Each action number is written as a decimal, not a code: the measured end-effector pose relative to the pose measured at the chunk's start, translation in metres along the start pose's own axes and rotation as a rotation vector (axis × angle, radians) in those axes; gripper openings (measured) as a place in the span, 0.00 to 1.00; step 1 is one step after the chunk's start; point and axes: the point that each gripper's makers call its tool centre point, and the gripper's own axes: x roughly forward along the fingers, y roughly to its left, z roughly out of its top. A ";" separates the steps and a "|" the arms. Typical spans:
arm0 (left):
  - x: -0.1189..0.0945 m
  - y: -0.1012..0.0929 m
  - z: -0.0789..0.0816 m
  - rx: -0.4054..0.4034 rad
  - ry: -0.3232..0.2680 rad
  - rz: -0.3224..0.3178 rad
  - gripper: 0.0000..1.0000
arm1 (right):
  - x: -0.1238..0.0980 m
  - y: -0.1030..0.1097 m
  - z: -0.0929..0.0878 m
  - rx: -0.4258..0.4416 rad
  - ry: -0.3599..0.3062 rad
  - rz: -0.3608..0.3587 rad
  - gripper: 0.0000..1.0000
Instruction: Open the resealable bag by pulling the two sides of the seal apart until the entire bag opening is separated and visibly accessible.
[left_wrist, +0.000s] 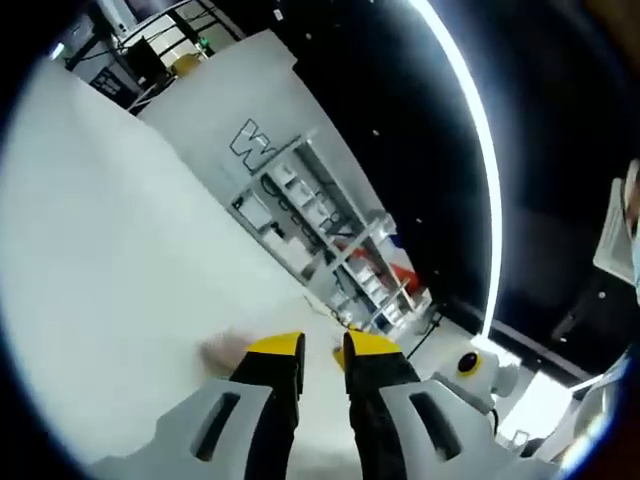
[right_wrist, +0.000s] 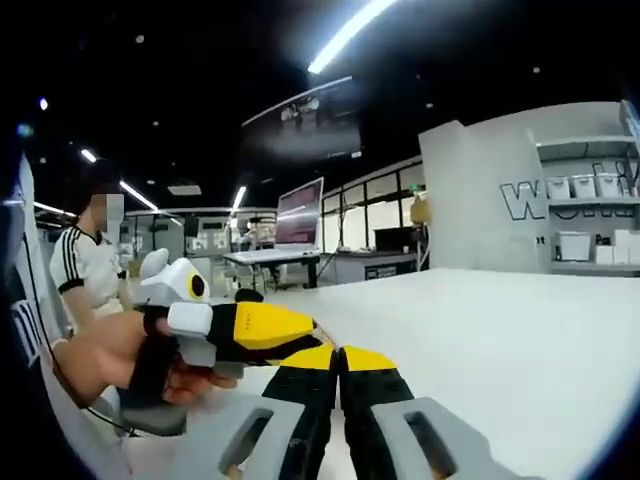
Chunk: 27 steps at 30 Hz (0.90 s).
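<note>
white table | shelf w/ bins | monitor | ceiling light strip

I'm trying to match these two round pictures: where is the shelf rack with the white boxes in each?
Left gripper view: the shelf rack runs tilted through the centre of the picture.
Right gripper view: the shelf rack stands upright at the far right edge.
Shared landmark: the big grey lettering on the white wall beside it.
</note>
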 end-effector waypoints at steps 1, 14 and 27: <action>0.000 0.000 0.000 -0.001 -0.001 0.000 0.16 | 0.000 0.001 -0.001 -0.010 0.005 0.000 0.00; -0.007 -0.004 0.002 -0.034 0.007 -0.013 0.04 | -0.003 0.013 -0.007 -0.047 0.029 0.014 0.00; -0.010 -0.003 0.001 -0.023 0.033 -0.010 0.01 | -0.005 0.019 -0.009 -0.063 0.049 0.029 0.00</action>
